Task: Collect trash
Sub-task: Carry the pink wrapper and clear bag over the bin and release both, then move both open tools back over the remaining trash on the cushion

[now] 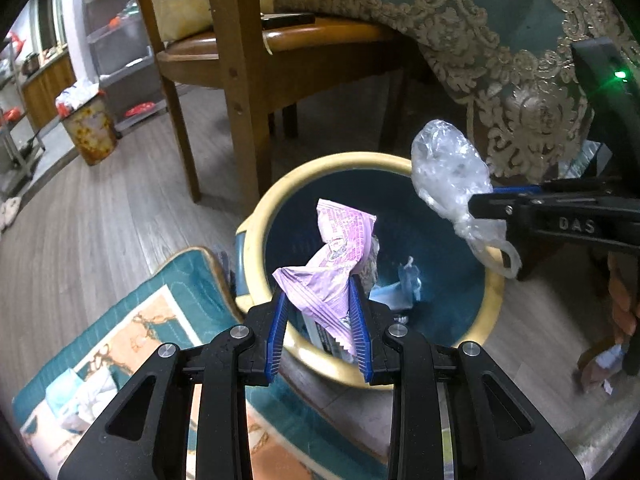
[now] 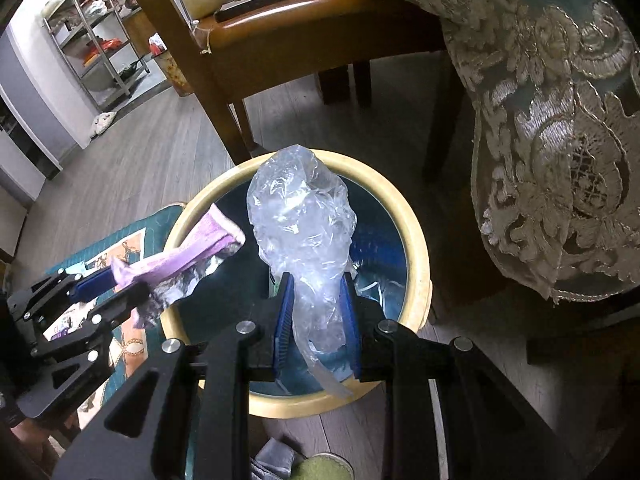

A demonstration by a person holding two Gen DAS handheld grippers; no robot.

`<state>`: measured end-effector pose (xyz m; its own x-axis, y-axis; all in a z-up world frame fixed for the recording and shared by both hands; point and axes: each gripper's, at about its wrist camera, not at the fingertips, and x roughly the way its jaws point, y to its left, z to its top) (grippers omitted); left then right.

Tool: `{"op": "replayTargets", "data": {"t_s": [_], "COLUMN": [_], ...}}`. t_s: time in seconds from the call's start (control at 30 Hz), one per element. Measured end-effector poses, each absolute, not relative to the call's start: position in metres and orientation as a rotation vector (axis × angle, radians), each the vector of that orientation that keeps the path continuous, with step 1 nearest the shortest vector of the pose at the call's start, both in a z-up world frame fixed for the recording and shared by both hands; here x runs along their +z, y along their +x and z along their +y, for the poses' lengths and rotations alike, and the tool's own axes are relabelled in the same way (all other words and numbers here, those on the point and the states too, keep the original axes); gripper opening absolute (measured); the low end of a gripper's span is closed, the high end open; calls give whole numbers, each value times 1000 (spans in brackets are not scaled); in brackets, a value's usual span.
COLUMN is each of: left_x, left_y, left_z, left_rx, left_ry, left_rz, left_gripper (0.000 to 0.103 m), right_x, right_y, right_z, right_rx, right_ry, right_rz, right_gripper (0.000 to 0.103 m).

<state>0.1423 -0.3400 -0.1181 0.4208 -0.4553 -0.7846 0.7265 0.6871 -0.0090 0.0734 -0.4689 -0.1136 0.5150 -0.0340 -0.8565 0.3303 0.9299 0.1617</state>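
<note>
Left tongs (image 1: 320,304) pinch purple wrapper (image 1: 336,256), right tongs (image 2: 318,312) pinch clear plastic bag (image 2: 300,216), both above yellow-rimmed bin (image 1: 260,208).

Left gripper (image 1: 320,300) points steeply down, its blue pads (image 1: 278,320) closed on a purple wrapper (image 1: 332,256). Right gripper (image 2: 316,304) also tilts down, clamped on a clear plastic bag (image 2: 300,216). In the left wrist view it enters from 3 o'clock; in the right wrist view the left enters from 9 o'clock.
</note>
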Motion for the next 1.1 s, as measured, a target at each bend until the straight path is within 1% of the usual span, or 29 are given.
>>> {"op": "replayTargets", "data": {"t_s": [0.03,0.07,0.1,0.13,0.17,0.27,0.3,0.33,0.47,0.53,0.73,0.97,1.1], "left_x": [-119,-120,-120,-119,-117,-111,-109,-106,-95,-86,-60,-32,-20], "left_y": [143,144,146,146,146,148,148,148,144,139,123,104,90], "left_z": [-340,-340,-340,-338,-336,-328,-325,-322,-307,-297,-262,-210,-177], "left_rx": [-759,-752,-747,-731,-716,-713,-708,-708,-696,-684,-650,-600,-559], "left_ry": [354,341,331,322,317,289,282,272,249,240,220,205,215], "left_rz": [850,848,849,836,824,817,816,814,807,791,750,713,693], "left_gripper": [35,44,52,64,72,76,77,78,81,83,88,91,92], "right_x": [-114,-114,-113,-113,-112,-106,-104,-102,-85,-75,-48,-23,-17], "right_y": [72,73,71,72,74,74,74,74,73,70,61,48,41], "right_z": [-469,-469,-468,-466,-466,-463,-463,-462,-457,-451,-430,-406,-385], "right_rx": [-222,-223,-229,-233,-234,-233,-234,-236,-236,-227,-215,-212,-202], "right_ry": [325,324,319,308,298,273,268,262,271,256,203,208,292], "right_rz": [1007,1007,1008,1004,1001,991,989,988,959,935,878,809,777], "right_gripper": [26,30,43,54,56,56,59,64,75,83,96,97,97]}}
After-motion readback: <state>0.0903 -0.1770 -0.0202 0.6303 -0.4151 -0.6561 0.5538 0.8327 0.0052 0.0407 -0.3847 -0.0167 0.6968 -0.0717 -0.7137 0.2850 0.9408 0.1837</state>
